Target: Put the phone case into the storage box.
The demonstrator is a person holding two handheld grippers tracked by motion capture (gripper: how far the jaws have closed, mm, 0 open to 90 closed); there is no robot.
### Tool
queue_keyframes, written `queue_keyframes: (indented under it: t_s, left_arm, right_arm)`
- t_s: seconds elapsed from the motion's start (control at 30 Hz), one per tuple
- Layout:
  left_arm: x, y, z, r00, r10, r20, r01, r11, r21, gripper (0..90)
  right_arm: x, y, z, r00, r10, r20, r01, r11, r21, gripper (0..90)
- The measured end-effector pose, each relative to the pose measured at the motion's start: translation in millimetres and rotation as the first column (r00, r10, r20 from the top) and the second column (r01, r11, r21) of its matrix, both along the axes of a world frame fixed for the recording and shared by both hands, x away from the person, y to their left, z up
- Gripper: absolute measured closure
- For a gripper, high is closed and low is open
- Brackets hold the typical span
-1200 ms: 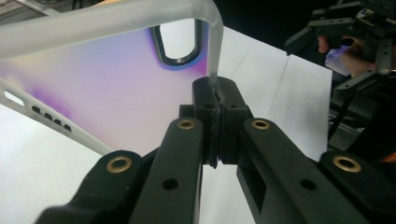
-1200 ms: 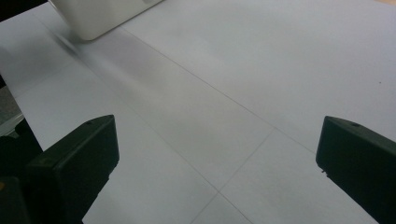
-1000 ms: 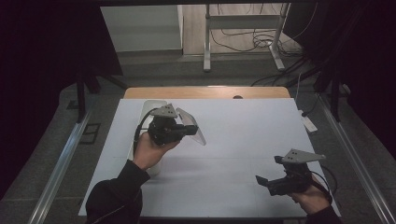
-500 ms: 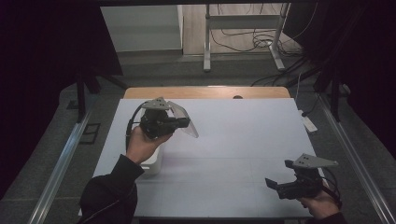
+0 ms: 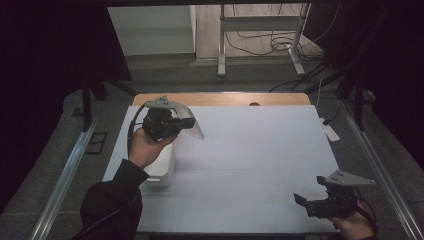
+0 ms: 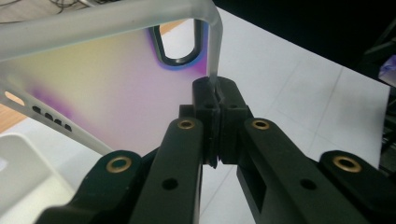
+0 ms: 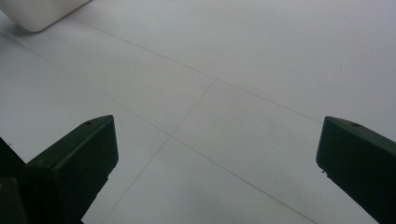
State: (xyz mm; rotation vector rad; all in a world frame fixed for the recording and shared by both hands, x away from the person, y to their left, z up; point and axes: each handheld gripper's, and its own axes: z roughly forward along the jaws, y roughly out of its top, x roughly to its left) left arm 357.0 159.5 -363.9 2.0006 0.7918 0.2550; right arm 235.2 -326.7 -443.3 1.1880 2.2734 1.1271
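- No brand, label or writing can be read on anything here.
- A white table top (image 5: 260, 150) with faint seams lies over a wooden table edge (image 5: 220, 98) at the far side; beyond it stand metal stand legs (image 5: 260, 45) and loose cables (image 5: 260, 37) on the floor.
- A white box (image 5: 161, 167) sits on the table's left, partly hidden by the person's left hand (image 5: 145, 147) and dark sleeve (image 5: 112, 200).
- The left gripper (image 6: 215, 93) is raised above the box, its jaws pinched tight on the thin rim of a phone case (image 6: 107, 84).
- The case is frosted and translucent, tinged yellow and purple, with a dark-rimmed rounded cutout and a row of small holes along one edge.
- The right gripper (image 5: 302, 200) rests low at the near right corner, jaws spread wide over bare table.
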Motion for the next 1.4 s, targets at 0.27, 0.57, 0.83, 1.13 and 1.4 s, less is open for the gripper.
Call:
queue_keyframes:
  t_s: [0.27, 0.57, 0.83, 1.13, 1.4]
  left_arm:
    - [4.9, 12.5, 3.8, 0.9990, 0.045, 0.000, -0.045, 0.9989, 0.014, 88.4]
    - [9.6, 27.9, 8.6, 0.9956, 0.094, -0.001, -0.094, 0.9953, 0.025, 88.4]
    - [16.6, 40.5, 7.8, 0.9898, 0.142, -0.009, -0.142, 0.9888, 0.047, 88.4]
    - [25.9, 53.7, 4.6, 0.9783, 0.205, -0.026, -0.203, 0.9766, 0.071, 88.3]
    - [35.6, 58.0, -1.3, 0.9667, 0.253, -0.035, -0.249, 0.9632, 0.101, 88.3]
  right_arm:
    - [-6.2, -8.8, 0.2, 0.9993, -0.037, -0.002, 0.037, 0.999, -0.010, 0.0]
    - [-11.2, -16.9, -2.7, 0.9977, -0.066, -0.014, 0.065, 0.997, -0.029, 0.0]
    - [-14.4, -19.2, -1.6, 0.9973, -0.073, -0.013, 0.072, 0.997, -0.029, 0.0]
    - [-16.3, -19.5, -1.4, 0.9977, -0.068, -0.004, 0.068, 0.997, -0.025, 0.0]
    - [-16.5, -19.5, -1.5, 0.9979, -0.064, -0.007, 0.064, 0.998, -0.024, 0.0]
